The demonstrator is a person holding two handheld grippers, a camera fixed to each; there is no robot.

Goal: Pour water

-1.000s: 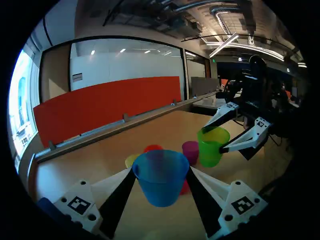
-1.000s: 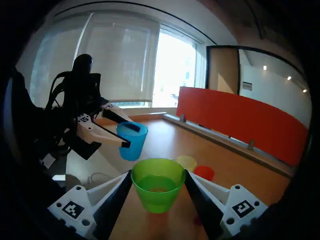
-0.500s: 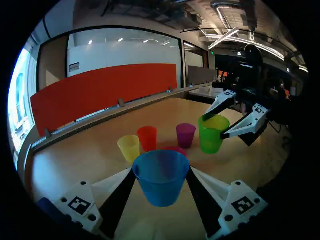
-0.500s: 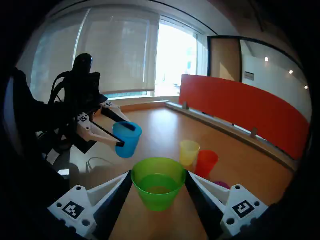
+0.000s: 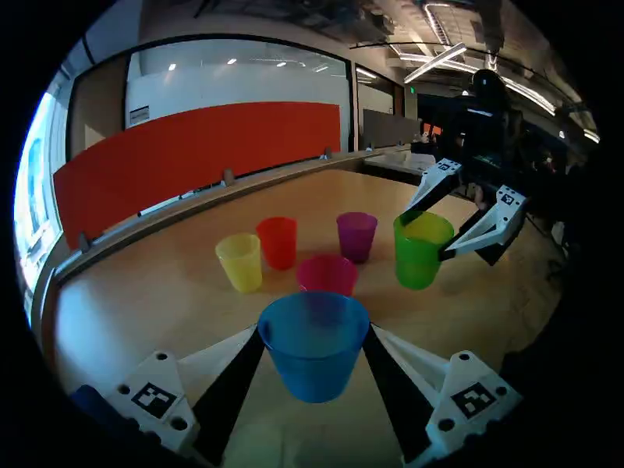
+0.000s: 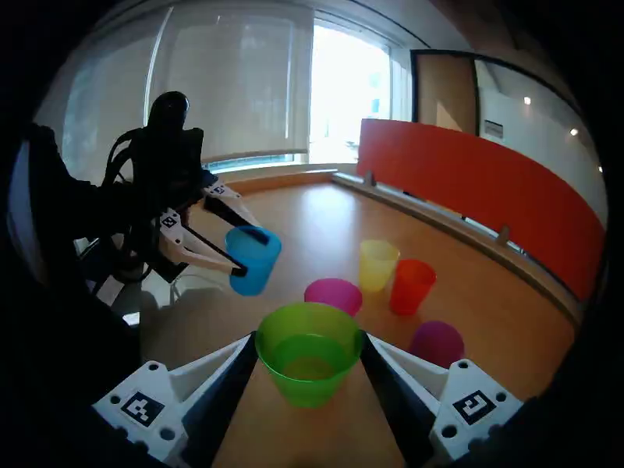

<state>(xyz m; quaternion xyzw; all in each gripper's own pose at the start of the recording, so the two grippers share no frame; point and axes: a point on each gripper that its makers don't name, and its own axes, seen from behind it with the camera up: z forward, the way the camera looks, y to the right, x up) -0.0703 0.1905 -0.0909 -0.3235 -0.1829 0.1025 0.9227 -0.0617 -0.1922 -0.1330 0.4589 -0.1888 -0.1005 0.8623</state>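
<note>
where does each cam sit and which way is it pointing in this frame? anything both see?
Left gripper view: rides the left gripper, looks along its fingers over the held blue cup, across the table toward the red partition.
Right gripper view: rides the right gripper, looks along its fingers over the green cup toward the window; apparently a dark sleeve at left.
Shared: each sees the other gripper and cup, plus four loose cups on the table.
</note>
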